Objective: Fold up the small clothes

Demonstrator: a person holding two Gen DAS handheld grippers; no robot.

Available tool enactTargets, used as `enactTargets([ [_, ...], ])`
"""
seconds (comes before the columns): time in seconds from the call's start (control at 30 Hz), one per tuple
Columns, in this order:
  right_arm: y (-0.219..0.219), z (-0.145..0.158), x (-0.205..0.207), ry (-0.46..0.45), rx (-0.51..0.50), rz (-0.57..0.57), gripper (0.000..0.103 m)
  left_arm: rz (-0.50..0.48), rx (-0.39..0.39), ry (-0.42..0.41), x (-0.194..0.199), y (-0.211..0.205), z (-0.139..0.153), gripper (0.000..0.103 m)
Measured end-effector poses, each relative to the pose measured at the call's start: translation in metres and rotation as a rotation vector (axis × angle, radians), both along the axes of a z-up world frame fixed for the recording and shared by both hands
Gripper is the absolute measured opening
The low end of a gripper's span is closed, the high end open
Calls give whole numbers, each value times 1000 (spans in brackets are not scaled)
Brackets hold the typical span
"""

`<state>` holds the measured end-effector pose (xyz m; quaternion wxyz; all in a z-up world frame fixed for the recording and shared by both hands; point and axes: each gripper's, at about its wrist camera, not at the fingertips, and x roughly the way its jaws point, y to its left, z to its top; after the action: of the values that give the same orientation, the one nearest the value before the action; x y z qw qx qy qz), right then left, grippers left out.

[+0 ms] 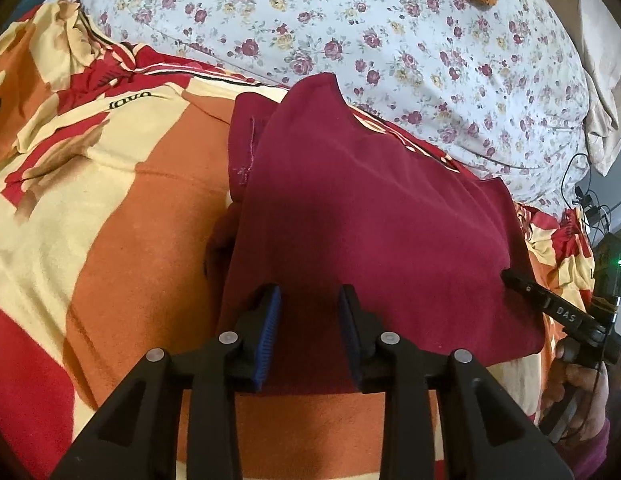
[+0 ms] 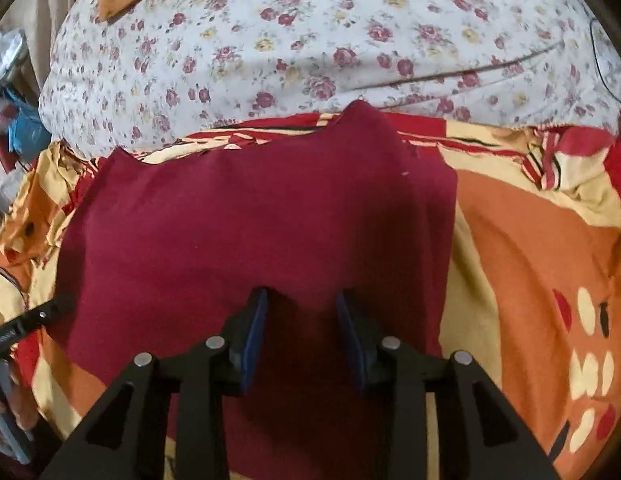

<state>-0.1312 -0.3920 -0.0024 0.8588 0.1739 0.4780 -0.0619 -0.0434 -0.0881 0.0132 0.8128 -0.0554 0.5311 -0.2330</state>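
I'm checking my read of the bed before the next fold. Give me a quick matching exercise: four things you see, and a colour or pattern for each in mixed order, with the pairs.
Things:
1. garment
2. bedspread
3. quilt
4. pads of the left gripper

Colour or pattern:
A. white with small roses
B. blue
C. plain maroon
D. orange, cream and red patches

Pairs: 1-C, 2-D, 3-A, 4-B
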Motion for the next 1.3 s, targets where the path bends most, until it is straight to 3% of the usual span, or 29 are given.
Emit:
enactTargets([
  [0.17, 3, 12, -13, -30, 28, -3, 38, 3, -8, 6, 2, 0, 1, 22],
  [0.4, 31, 28, 0, -95, 39, 92, 42, 31, -125, 63, 16, 14, 9, 31],
  [0.53, 50, 20, 16, -86, 28, 123, 42, 55, -233, 94, 31, 28, 11, 47],
  [0.67, 56, 11, 25, -72, 57, 119, 42, 33, -269, 160, 47, 28, 0, 48],
  [0.77, 59, 11, 27, -72, 51, 129, 42, 58, -324, 153, 49, 36, 9, 48],
  [0.9, 59, 11, 28, -73, 49, 149, 43, 63, -300, 74, 50, 44, 24, 53],
  [0.93, 58, 11, 30, -73, 52, 149, 43, 79, -290, 78, 54, 46, 21, 57],
  [1.07, 57, 8, 36, -76, 70, 144, 43, 159, -211, 101, 68, 50, 0, 57],
  [1.2, 57, 7, 42, -86, 69, 156, 45, 148, -223, 166, 77, 37, -24, 57],
  [1.3, 56, 9, 46, -105, 50, 164, 45, 139, -212, 141, 77, 25, -25, 57],
])
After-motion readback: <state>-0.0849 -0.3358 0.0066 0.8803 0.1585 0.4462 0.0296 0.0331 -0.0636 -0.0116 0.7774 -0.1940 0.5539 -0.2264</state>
